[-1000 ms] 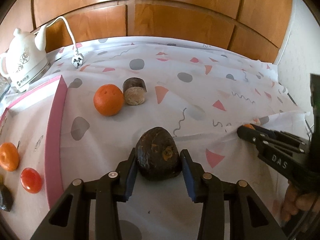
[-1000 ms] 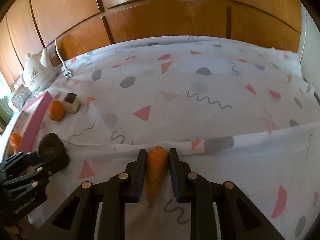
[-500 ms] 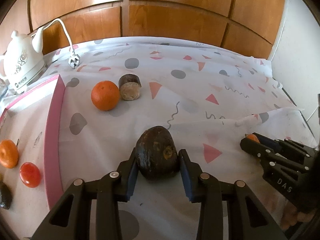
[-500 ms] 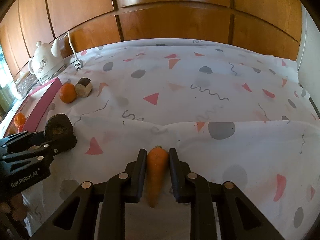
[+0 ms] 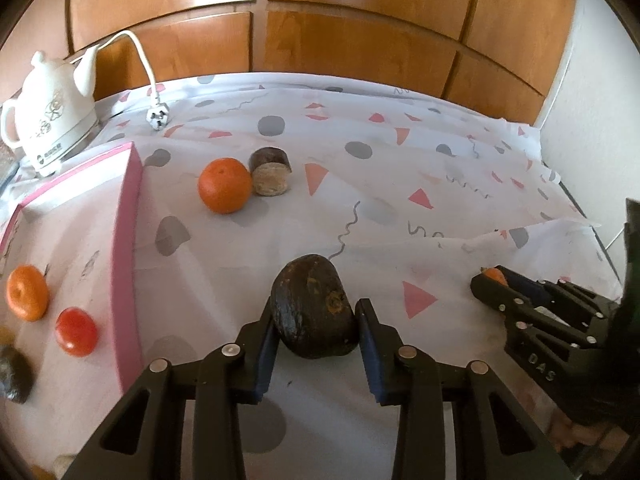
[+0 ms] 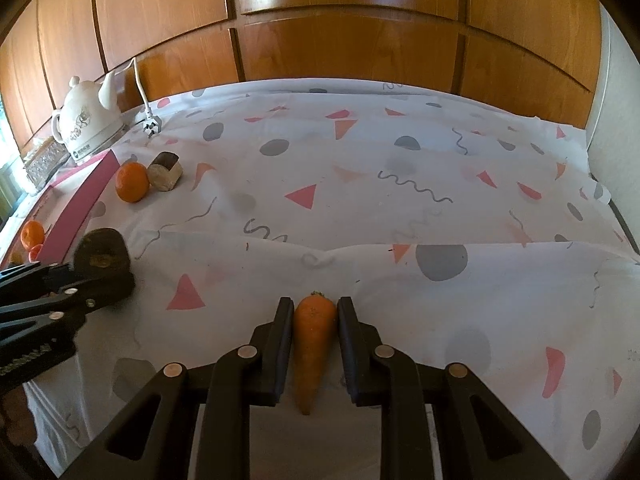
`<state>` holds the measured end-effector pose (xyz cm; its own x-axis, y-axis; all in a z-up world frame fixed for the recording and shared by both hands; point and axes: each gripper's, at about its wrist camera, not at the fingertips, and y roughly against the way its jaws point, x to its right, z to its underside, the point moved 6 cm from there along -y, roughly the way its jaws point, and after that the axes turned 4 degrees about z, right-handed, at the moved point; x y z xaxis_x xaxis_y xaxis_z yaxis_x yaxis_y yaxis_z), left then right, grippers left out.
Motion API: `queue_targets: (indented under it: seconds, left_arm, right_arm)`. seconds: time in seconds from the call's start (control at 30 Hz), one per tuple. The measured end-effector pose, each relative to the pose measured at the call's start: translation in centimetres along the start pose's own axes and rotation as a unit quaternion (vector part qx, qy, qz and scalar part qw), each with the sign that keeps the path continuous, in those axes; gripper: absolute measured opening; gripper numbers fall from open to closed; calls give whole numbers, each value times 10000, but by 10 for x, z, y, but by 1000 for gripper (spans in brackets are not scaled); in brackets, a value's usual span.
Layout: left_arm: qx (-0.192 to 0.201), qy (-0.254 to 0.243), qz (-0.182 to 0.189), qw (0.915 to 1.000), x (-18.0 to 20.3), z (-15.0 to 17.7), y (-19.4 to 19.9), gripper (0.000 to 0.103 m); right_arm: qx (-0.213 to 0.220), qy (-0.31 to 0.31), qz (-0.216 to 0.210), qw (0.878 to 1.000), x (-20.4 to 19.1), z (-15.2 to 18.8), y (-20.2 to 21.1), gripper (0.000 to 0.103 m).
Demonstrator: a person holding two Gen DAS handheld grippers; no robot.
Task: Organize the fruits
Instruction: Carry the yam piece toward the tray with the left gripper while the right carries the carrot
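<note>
A: Left gripper (image 5: 316,316)?
B: Clamped on dark brown wrinkled avocado-like fruit (image 5: 314,306), blue pads against both flanks. Held above white cloth with pink triangles and grey dots (image 5: 360,168), near centre.
A: Right gripper (image 6: 314,316)?
B: Closed narrow on orange carrot (image 6: 313,340), stem end far, tip toward camera.
A: Remaining fruit?
B: Round orange (image 5: 224,185) on cloth, far left, touching brown-and-tan cut chunk (image 5: 271,172). Pink-rimmed white tray (image 5: 128,264) at left edge holding small orange mandarin (image 5: 27,291), red tomato-like fruit (image 5: 76,331) and dark item, blurred.
A: Other items?
B: White ceramic kettle (image 5: 52,120) far left, white plug (image 5: 158,119) beside it. Wooden panelling (image 5: 360,40) behind.
</note>
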<state>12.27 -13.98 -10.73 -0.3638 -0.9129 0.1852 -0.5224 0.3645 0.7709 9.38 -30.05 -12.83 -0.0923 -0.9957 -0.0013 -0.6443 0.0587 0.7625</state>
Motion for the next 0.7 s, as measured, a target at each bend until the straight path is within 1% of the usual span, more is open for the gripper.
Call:
queue_targets:
  seconds: [0.13,0.37,0.53,0.7]
  left_arm:
    - [147,46,-9,9999,-3,-2,18,37]
    - [455,264,-108,9986,-23,-10,53,37]
    - [610,452,-253,9968,-43,-10,73,37]
    - [734,644,-413,9944,-65,-7,87,37]
  right_arm:
    - [-18,40,67,10000,-1,0,1,22]
    - [-112,35,120,9999,-4,-3,2,22]
    - [-150,62,-35,9999,-16,-4,4,22]
    - [-124,168,-355,9992,-42,-10,8,22]
